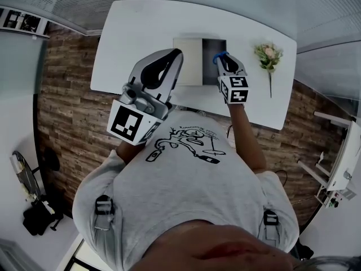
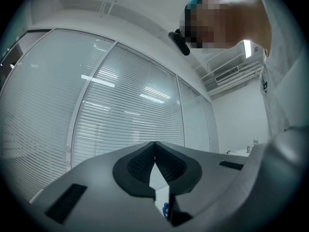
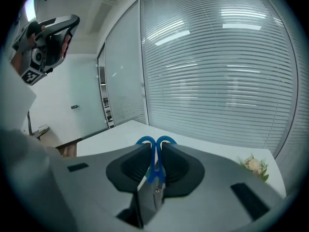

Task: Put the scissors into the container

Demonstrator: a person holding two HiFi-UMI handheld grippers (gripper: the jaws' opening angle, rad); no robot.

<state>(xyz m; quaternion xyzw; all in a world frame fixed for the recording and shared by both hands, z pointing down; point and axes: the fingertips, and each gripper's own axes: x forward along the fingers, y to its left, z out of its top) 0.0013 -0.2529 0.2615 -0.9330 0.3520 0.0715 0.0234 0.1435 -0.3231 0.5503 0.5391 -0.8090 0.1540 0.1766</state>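
Nearest the camera in the right gripper view, the right gripper is clamped on the scissors. Their metal blades run back between the jaws toward the camera. The blue handle loops stick out just past the jaw tips. So the scissors' long axis lies along the line the gripper points, handles leading.

In the head view, the right gripper tilts down over the white table. The loops of the scissors are at its front. Directly ahead of and below its tips sits the container, a shallow box with a dark half on the gripper's side and a pale half beyond, to its left. The loops appear to overlap the dark half's near edge; whether they touch it cannot be told.

The left gripper is raised off to the left with its jaws together on nothing, so the right hand is the nearer one.

Well off to the right gripper's right lies a flower sprig.
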